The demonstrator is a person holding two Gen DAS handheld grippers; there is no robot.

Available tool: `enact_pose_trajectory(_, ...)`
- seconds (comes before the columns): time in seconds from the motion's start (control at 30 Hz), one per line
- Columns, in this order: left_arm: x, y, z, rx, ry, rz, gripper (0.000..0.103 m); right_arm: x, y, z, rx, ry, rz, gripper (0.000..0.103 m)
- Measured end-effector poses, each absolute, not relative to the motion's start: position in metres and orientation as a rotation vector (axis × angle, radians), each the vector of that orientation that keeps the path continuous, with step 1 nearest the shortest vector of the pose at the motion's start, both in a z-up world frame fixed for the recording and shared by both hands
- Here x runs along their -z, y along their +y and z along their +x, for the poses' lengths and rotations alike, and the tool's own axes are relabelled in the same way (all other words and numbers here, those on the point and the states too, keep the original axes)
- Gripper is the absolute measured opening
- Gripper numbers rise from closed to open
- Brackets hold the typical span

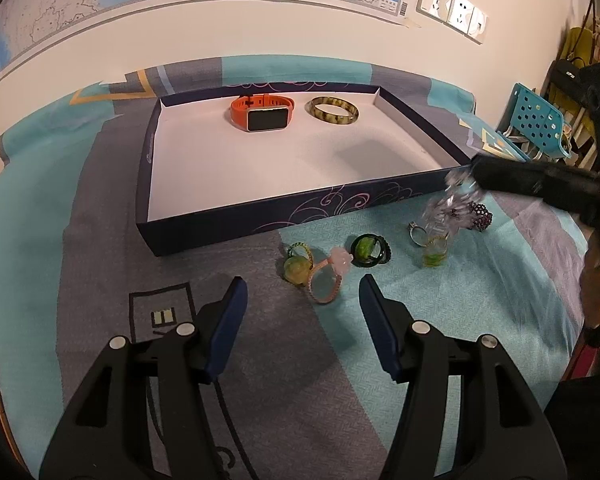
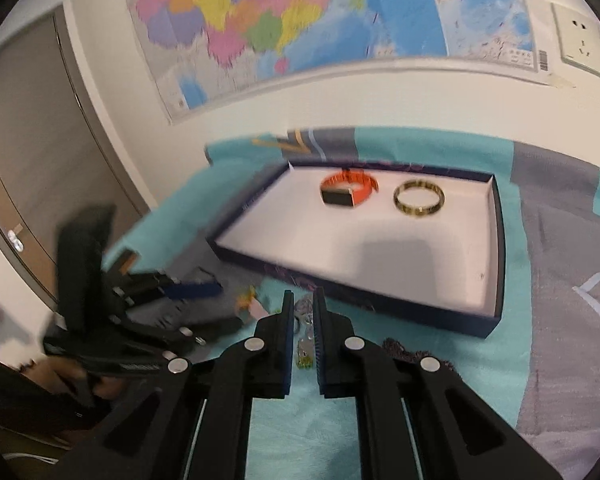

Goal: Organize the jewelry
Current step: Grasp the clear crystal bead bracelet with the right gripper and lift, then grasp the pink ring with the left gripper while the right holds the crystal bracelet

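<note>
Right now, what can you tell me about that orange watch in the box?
The orange watch lies inside the shallow dark-blue box, on its white floor near the far wall. It has a rubbery-looking orange strap, closed into a loop, and a dark rectangular blank screen in a pale frame facing the cameras. A mottled yellow-green bangle lies beside it, apart. Neither gripper touches it.

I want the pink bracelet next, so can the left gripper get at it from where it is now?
Probably yes: the left gripper is open, and the pink bracelet lies just ahead between its fingers with nothing over it.
</note>
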State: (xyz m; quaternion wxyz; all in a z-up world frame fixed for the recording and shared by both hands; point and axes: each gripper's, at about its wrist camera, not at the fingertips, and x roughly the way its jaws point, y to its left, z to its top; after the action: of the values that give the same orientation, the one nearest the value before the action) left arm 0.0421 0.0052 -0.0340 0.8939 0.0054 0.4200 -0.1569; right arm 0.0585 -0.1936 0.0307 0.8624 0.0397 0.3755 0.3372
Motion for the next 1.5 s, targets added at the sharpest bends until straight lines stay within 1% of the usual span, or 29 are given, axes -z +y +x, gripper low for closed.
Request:
enact_pose_trajectory(0.23, 0.033, 0.005, 0.042, 0.324, 0.867, 0.015, 0.058, -0.05, -0.207, 0.052, -0.768, 0.734, 0.161, 0.008)
enact_pose_trajectory(0.53, 0.028, -0.001, 0.034, 0.336, 0.842, 0.043, 0.058, -0.036, -0.212, 0.055, -0.751, 0.785, 0.196, 0.008)
enact_pose_trajectory(0.73, 0.027, -0.002, 0.033, 0.342, 0.842, 0.047, 0.058, -0.031, -0.21, 0.049, -0.756, 0.801, 0.17, 0.008)
enact_pose_trajectory(0.9, 0.029, -0.003, 0.033, 0.35, 0.851, 0.05, 0.053, -0.016, -0.215, 0.051, -0.71, 0.844, 0.15, 0.008)
enact_pose_trajectory(1.0, 0.031, -0.004, 0.034, 0.361, 0.857, 0.052, 0.047, -0.004, -0.217, 0.053, -0.684, 0.875, 0.146, 0.008)
enact_pose_trajectory(1.07, 0.032, -0.004, 0.036, 0.366, 0.864, 0.047, 0.04, 0.001, -0.217, 0.053, -0.664, 0.885, 0.134, 0.008)
enact_pose_trajectory(1.17, 0.034, -0.003, 0.038, 0.375, 0.875, 0.041, 0.033, 0.006, -0.218, 0.054, -0.651, 0.894, 0.129, 0.008)
enact_pose_trajectory(1.23, 0.034, -0.005, 0.038, 0.381, 0.876, 0.045, 0.032, 0.008, -0.218, 0.054, -0.64, 0.896, 0.123, 0.01)
enact_pose_trajectory(1.27, 0.035, -0.005, 0.038, 0.381, 0.877, 0.047, 0.034, 0.009, -0.218, 0.054, -0.632, 0.898, 0.115, 0.011)
enact_pose_trajectory(1.3, 0.035, -0.006, 0.038, 0.378, 0.876, 0.051, 0.036, 0.01, -0.218, 0.054, -0.627, 0.9, 0.111, 0.011)
enact_pose_trajectory(1.33, 0.035, -0.007, 0.038, 0.374, 0.875, 0.057, 0.041, 0.011, -0.218, 0.054, -0.624, 0.903, 0.105, 0.011)
enact_pose_trajectory(1.4, 0.037, -0.009, 0.041, 0.371, 0.88, 0.067, 0.041, 0.014, -0.218, 0.054, -0.616, 0.907, 0.097, 0.011)
enact_pose_trajectory(1.5, 0.039, -0.013, 0.044, 0.367, 0.893, 0.081, 0.039, 0.016, -0.219, 0.053, -0.604, 0.911, 0.094, 0.013)
